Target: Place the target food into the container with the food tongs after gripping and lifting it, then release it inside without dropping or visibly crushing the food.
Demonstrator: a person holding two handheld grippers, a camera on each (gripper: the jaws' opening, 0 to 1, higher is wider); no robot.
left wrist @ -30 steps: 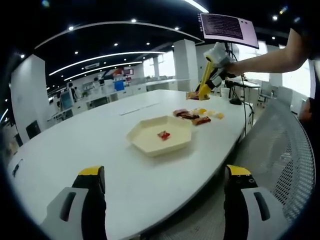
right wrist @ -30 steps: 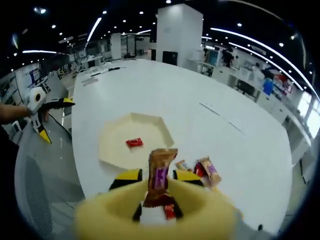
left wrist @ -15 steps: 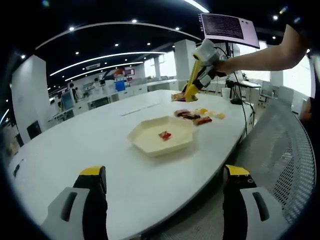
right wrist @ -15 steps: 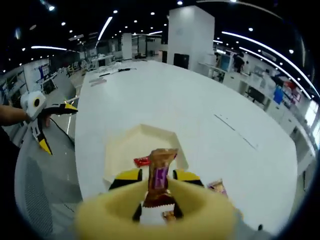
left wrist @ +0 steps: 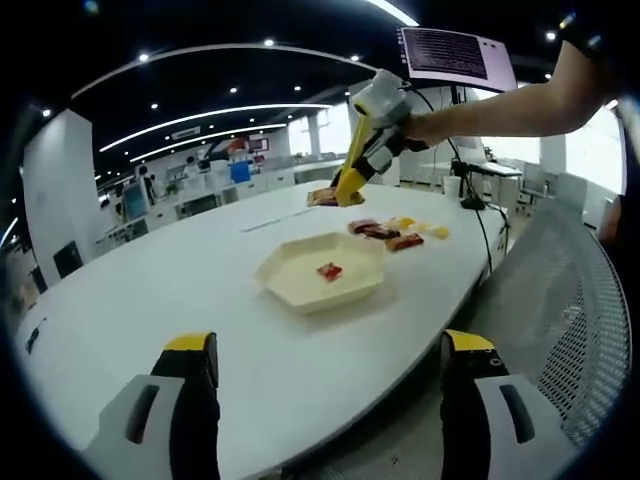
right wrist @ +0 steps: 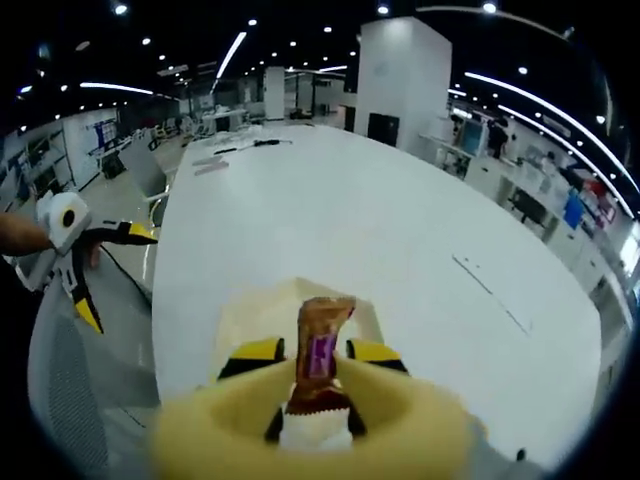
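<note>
**Operator:** Tool status, right side?

**Inspector:** Right tool (right wrist: 312,350) carries yellow food tongs (right wrist: 310,425). The tongs are closed on a brown snack packet (right wrist: 320,345), which stands upright between their tips. The packet keeps its shape; no crushing is visible.

**Operator:** What has changed?

**Inspector:** Over the last second the right tool (left wrist: 345,185) has travelled from above the loose snacks (left wrist: 395,232) toward the cream hexagonal tray (left wrist: 322,270). In the right gripper view the tray rim (right wrist: 235,315) now lies directly beneath the packet. Judgement: lift complete, transfer nearly complete, release not yet done.

**Operator:** Tray contents?

**Inspector:** One red packet (left wrist: 328,270) lies inside it.

**Operator:** Left tool?

**Inspector:** Left tool (left wrist: 330,400) is wide open, holds nothing, and hovers off the near edge of the counter (left wrist: 150,300), well apart from the tray.
</note>
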